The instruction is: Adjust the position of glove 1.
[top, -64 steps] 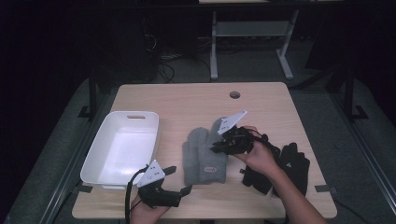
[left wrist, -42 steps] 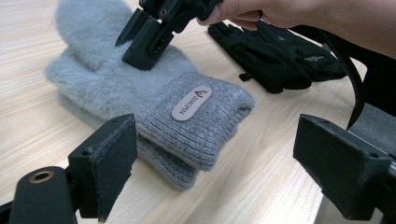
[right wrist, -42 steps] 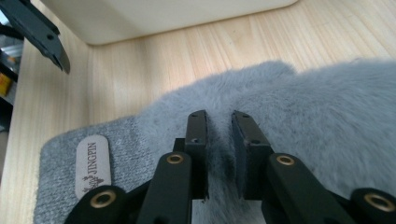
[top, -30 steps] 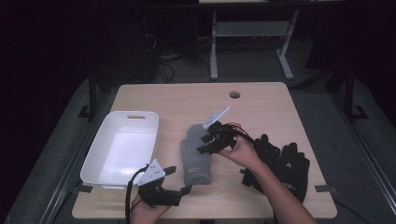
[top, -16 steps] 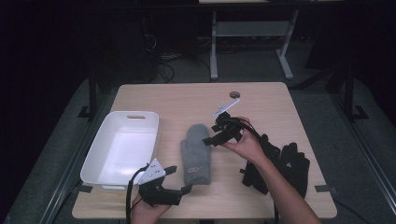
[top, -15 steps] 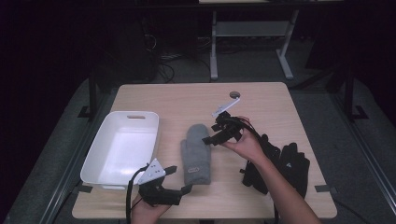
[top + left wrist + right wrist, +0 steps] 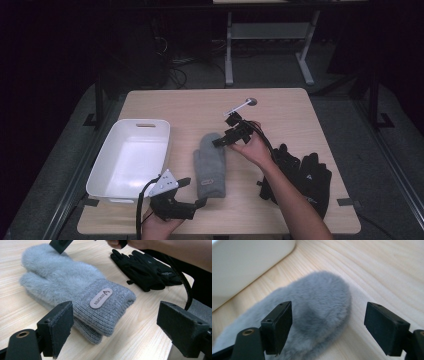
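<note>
Lit tabletop, dark surroundings, sharp close-ups

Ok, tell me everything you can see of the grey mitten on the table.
The grey mitten is really a stacked pair: fluffy, fur-like body, ribbed knit cuff, and a pale oval label on the cuff. It lies flat on the wooden table, fingertip end pointing away from the person, between the white tub and the black gloves. The open right gripper is at its fingertip end; whether it touches is unclear. The open left gripper sits just short of the cuff.
</note>
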`<state>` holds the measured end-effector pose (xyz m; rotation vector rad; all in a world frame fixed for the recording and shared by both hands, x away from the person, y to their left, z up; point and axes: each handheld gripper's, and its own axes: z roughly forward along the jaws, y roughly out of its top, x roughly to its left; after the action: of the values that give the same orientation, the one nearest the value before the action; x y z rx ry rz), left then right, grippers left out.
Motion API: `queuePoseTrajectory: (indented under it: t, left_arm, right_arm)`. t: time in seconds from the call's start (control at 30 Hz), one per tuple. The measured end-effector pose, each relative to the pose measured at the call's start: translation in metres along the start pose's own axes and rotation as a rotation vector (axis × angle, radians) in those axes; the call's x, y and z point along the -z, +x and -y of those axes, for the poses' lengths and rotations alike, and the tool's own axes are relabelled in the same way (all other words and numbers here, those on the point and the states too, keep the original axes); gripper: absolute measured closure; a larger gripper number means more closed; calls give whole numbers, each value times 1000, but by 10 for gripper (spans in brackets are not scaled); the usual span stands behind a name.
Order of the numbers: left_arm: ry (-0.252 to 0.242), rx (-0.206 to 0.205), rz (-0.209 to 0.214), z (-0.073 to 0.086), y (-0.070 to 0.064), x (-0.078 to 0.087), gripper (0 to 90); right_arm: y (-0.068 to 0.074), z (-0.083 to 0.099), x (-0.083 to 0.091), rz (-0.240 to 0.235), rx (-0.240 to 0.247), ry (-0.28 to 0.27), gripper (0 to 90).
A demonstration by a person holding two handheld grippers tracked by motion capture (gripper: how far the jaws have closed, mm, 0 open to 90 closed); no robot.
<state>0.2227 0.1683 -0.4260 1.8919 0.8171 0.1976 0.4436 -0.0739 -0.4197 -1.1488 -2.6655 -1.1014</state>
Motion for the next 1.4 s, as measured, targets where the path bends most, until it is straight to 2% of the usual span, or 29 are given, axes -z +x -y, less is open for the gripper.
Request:
queuePoseTrajectory:
  t: [0.13, 0.37, 0.43, 0.6, 0.77, 0.93, 1.07, 1.17, 1.23, 1.4]
  left_arm:
    - [-2, 2, 2, 0, 0, 0, 138]
    - [-3, 9, 0, 0, 2, 0, 138]
    - [-4, 10, 1, 0, 2, 0, 138]
    - [-3, 10, 3, 0, 2, 0, 138]
    - [-4, 10, 5, 0, 2, 0, 138]
    - [-2, 21, 7, -1, 3, 0, 140]
    - [4, 25, 5, -2, 4, 1, 144]
    - [4, 46, 10, -2, 5, 0, 146]
    - [2, 75, 26, -2, 5, -1, 155]
    - [9, 103, 25, -6, 5, -5, 159]
  right_arm:
    - [-6, 3, -11, -9, -45, 13, 224]
    - [-9, 6, -24, -32, -63, 45, 267]
    - [-11, 8, -27, -64, -80, 53, 301]
    - [-16, 11, -32, -103, -110, 67, 357]
    - [-19, 15, -34, -152, -146, 61, 474]
    - [-20, 17, -33, -186, -149, 49, 617]
    - [-19, 17, -29, -193, -148, 43, 712]
    - [-17, 18, -24, -192, -142, 38, 736]
    - [-16, 19, -18, -189, -134, 27, 743]
    - [-12, 26, -1, -167, -108, 7, 749]
